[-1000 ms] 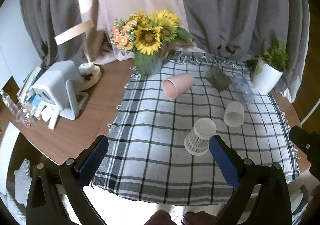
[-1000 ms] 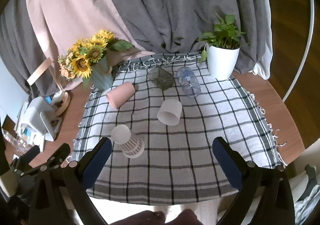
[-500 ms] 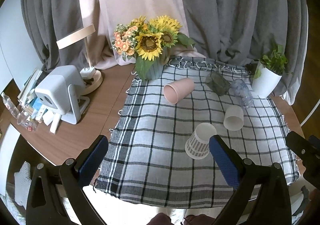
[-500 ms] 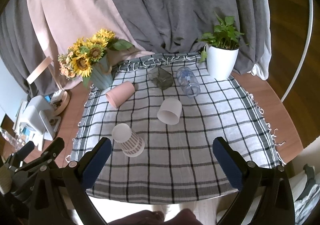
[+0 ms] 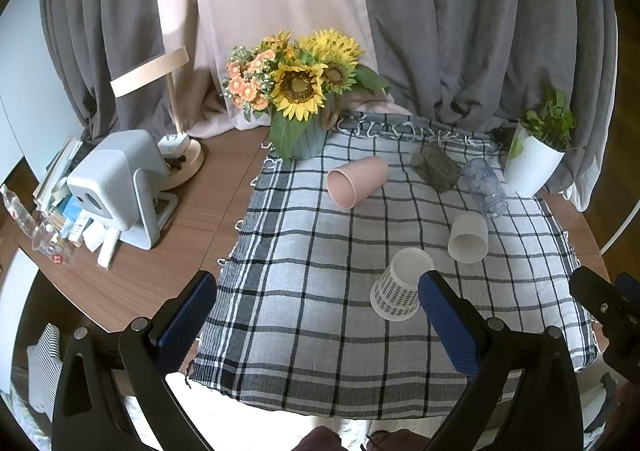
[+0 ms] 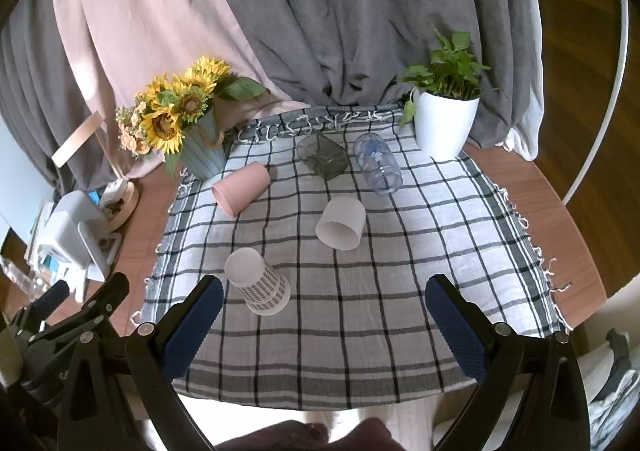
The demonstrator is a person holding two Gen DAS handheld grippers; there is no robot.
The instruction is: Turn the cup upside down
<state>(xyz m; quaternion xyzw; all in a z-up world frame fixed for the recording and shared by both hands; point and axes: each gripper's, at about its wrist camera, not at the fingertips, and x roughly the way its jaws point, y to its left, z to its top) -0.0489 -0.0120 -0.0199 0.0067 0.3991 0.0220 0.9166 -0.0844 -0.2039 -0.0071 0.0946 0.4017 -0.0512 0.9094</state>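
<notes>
Several cups rest on a checked cloth [image 5: 320, 251] [image 6: 400, 291]. A plaid-patterned paper cup [image 5: 400, 291] [image 6: 260, 285] stands upside down near the front. A white cup [image 5: 468, 237] [image 6: 342, 223] and a pink cup [image 5: 356, 181] [image 6: 240, 189] lie on their sides. My left gripper [image 5: 318, 321] is open and empty, above the cloth's front edge, its right finger just right of the plaid cup. My right gripper [image 6: 320, 325] is open and empty, over the cloth's front, its left finger just left of the plaid cup.
A dark glass [image 5: 436, 169] [image 6: 324, 157] and a clear jar [image 5: 484, 185] [image 6: 378, 163] lie at the back. A sunflower vase [image 5: 304, 139] [image 6: 200, 155] stands back left, a white plant pot [image 5: 532, 167] [image 6: 444, 127] back right. A projector [image 5: 116, 187] and lamp [image 5: 180, 159] sit left.
Both grippers have pulled back and risen slightly, so the table looks a little farther away. The cups have not moved. Both grippers stay open.
</notes>
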